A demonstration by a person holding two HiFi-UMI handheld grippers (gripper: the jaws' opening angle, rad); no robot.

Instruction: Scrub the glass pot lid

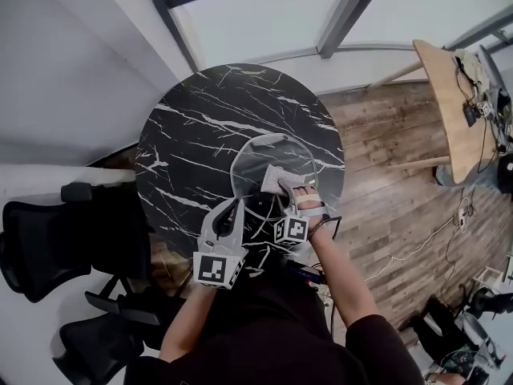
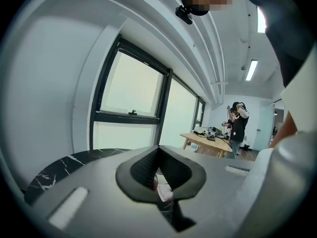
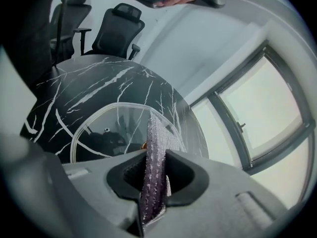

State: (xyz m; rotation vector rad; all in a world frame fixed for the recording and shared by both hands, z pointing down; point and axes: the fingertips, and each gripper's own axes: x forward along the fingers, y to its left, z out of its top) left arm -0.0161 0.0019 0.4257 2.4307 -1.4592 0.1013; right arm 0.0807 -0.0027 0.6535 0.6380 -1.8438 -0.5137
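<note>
The round glass pot lid (image 1: 260,157) stands tilted on edge on the black marble table (image 1: 184,127). My left gripper (image 1: 238,209) reaches to its black knob (image 1: 258,207) at the near side, and its jaws look shut on the knob. My right gripper (image 1: 293,191) is shut on a silvery mesh scrub pad (image 1: 280,180), which lies flat against the glass. In the right gripper view the pad (image 3: 154,157) stands upright between the jaws, in front of the lid's rim (image 3: 79,130). In the left gripper view the pad (image 2: 165,193) shows through the narrow slot between the jaws.
Black office chairs (image 1: 48,243) stand close at the table's left. A wooden desk (image 1: 450,107) with cables stands on the wood floor at the right. In the left gripper view a person (image 2: 239,128) stands far off. Windows run behind the table.
</note>
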